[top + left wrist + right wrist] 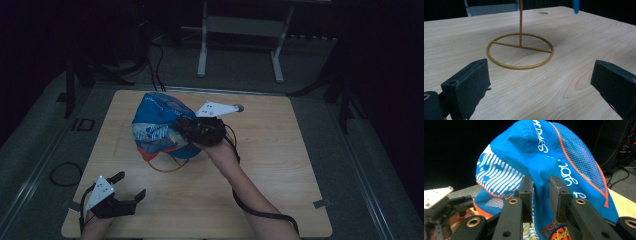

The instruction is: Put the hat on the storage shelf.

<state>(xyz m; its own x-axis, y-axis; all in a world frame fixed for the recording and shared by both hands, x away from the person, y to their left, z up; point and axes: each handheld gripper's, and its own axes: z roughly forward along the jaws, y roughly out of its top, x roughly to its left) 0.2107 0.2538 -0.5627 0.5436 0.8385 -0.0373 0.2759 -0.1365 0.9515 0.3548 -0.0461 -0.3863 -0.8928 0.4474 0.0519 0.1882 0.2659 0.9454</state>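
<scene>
At the table's centre, the right gripper (181, 125) has its jaws slightly parted, a fold of the blue cap (159, 125) lying between the pads. The cap drapes over a gold wire stand (520, 50). Near the front left corner, the left gripper (131, 186) rests with jaws wide apart, empty, on the wooden table (280, 165).

The blue cap (160, 127) on its gold stand (167, 165) blocks mid-bench (280, 165); bare wood lies open to its right.

One blue cap (159, 127), one gold wire stand (520, 50), two grippers, one wooden table (280, 165)
</scene>
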